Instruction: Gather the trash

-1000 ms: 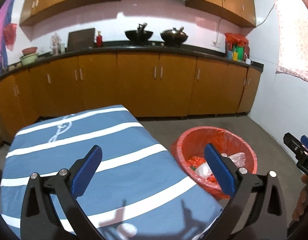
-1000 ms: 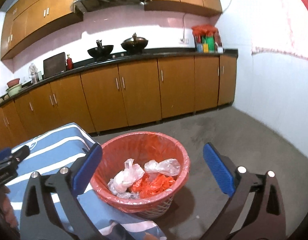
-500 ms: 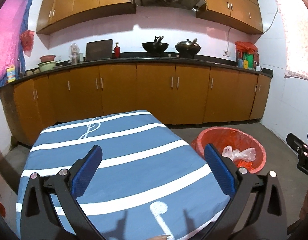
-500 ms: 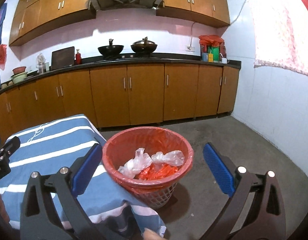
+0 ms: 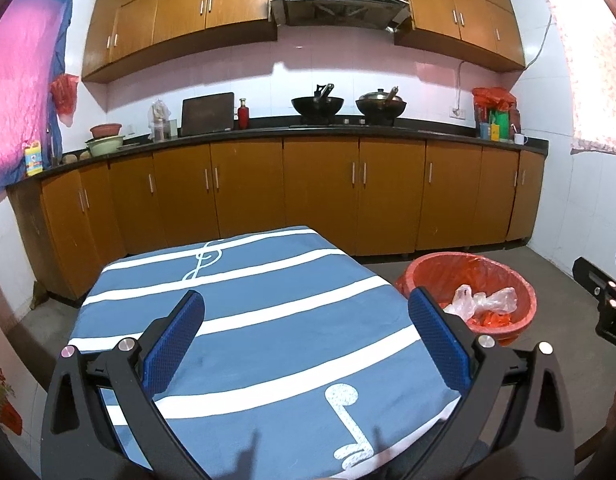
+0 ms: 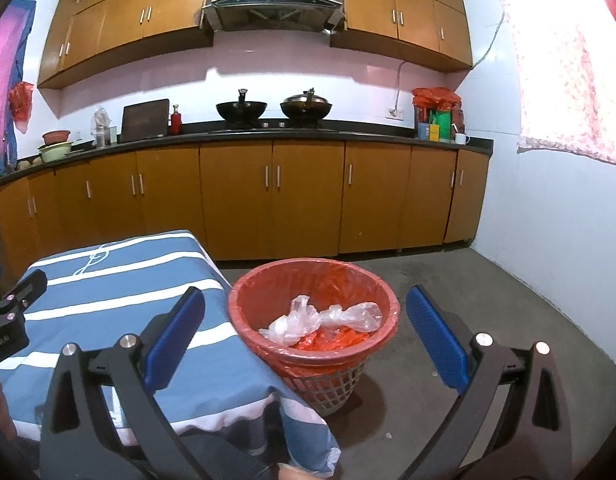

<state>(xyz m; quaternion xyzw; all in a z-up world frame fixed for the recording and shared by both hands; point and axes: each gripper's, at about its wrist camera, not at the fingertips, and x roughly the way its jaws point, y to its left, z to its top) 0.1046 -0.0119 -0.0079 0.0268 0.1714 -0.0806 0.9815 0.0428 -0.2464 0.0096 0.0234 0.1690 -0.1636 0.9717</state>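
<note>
A waste basket (image 6: 313, 280) lined with a red bag stands on the floor beside the table; clear plastic bags (image 6: 321, 318) and orange scraps lie inside it. In the left wrist view the same basket (image 5: 467, 272) is at the right, past the table's corner. My left gripper (image 5: 306, 340) hangs open over the blue striped tablecloth (image 5: 248, 320) with nothing between its fingers. My right gripper (image 6: 306, 340) is open too, held above and in front of the basket, empty. Each gripper shows at the edge of the other's view.
Brown kitchen cabinets (image 5: 319, 192) run along the back wall under a dark counter with two woks (image 5: 317, 104) and bottles. A white wall (image 6: 547, 232) closes the right side. Grey concrete floor (image 6: 467, 280) lies around the basket.
Both grippers have risen and drawn back from the basket and table. The views now take in more of the kitchen and the whole tabletop. The fingers stayed open.
</note>
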